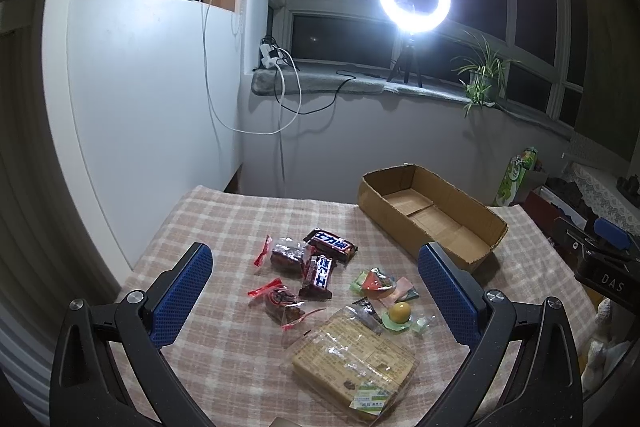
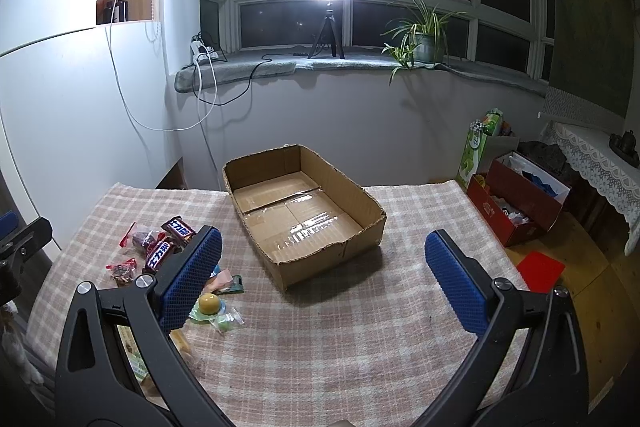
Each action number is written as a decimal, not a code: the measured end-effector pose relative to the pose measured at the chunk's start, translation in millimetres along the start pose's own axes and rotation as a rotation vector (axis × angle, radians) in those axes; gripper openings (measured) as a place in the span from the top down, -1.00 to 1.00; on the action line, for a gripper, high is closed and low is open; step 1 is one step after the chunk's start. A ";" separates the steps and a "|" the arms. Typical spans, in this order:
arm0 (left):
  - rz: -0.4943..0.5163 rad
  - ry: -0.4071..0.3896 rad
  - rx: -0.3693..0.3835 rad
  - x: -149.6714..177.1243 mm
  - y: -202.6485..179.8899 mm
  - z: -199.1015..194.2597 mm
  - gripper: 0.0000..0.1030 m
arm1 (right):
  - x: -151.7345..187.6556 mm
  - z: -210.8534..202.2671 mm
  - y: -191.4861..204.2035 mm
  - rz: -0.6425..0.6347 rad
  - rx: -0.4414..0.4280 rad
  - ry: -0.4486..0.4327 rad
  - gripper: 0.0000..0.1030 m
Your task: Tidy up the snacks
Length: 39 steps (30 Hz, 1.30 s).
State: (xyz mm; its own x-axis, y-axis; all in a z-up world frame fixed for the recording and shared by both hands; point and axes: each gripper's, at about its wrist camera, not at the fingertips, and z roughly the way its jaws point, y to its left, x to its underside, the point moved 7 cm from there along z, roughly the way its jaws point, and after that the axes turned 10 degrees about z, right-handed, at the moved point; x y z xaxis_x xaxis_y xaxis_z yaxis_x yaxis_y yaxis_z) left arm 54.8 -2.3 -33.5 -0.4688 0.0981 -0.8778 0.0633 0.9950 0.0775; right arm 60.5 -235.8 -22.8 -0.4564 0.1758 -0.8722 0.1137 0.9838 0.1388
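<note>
Currently the snacks lie loose on the checked cloth, just left of the empty cardboard box, with 2 chocolate bars nearest its wall. I hold my left gripper spread wide above the pile and my right gripper equally spread before the box, neither grasping anything. Recommended: lower the left squarely across 1 bar's narrow width, clear of neighbouring wrappers, before closing.
</note>
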 end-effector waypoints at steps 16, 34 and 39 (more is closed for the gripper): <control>-0.003 0.003 0.003 -0.6 1.3 1.8 -0.99 | 0.8 2.4 -1.4 0.000 0.002 0.002 -1.00; 0.001 0.001 0.006 -0.9 -2.7 2.0 -0.99 | 1.0 2.5 -0.4 -0.002 0.001 0.003 -1.00; 0.000 -0.001 0.006 -1.1 -3.6 2.2 -0.99 | 0.9 2.3 0.5 -0.002 0.002 0.003 -1.00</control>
State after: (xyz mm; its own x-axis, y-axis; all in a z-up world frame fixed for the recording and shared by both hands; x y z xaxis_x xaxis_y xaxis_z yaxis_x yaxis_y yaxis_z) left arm 57.0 -6.0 -33.9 -0.4680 0.0986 -0.8782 0.0685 0.9948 0.0752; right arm 62.2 -235.3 -24.5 -0.4592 0.1740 -0.8711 0.1142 0.9841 0.1363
